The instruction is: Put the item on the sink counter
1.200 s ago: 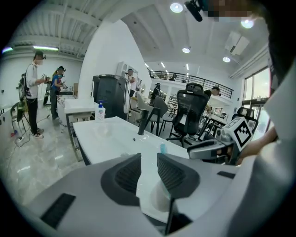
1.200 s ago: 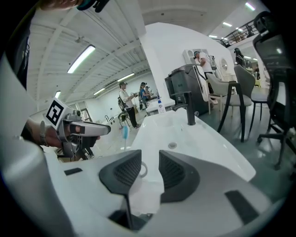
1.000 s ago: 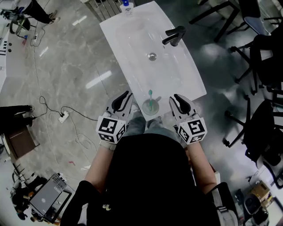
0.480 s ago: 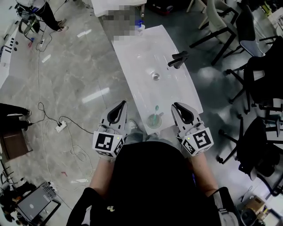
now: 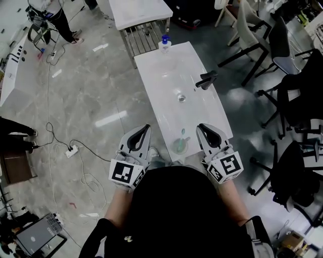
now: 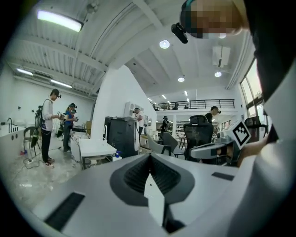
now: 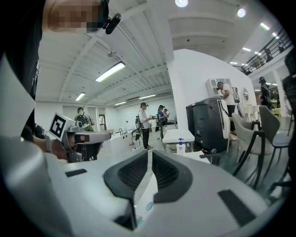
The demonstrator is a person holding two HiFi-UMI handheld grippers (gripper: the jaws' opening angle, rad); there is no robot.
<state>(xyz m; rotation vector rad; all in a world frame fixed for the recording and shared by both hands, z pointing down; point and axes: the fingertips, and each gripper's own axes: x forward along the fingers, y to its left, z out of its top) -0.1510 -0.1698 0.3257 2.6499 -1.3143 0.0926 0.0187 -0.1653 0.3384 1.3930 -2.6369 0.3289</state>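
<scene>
A clear cup (image 5: 179, 146) with a teal toothbrush (image 5: 182, 134) in it stands at the near end of the white sink counter (image 5: 160, 75). My left gripper (image 5: 143, 132) hovers over the floor just left of the counter's near corner. Its jaws are pressed together on nothing, which also shows in the left gripper (image 6: 149, 159) view. My right gripper (image 5: 204, 130) hangs over the counter's near right corner, right of the cup. In the right gripper (image 7: 149, 155) view its jaws are together and hold nothing.
A black faucet (image 5: 207, 80) and a drain (image 5: 180, 98) sit mid-counter, with a soap bottle (image 5: 164, 44) at the far end. A white table on a metal rack (image 5: 141, 12) stands behind. Office chairs (image 5: 282, 60) crowd the right; cables (image 5: 75, 148) lie on the floor left.
The head view has pulled back, so the sink looks smaller and farther. Both grippers still flank the cup, now with a wider gap to it.
</scene>
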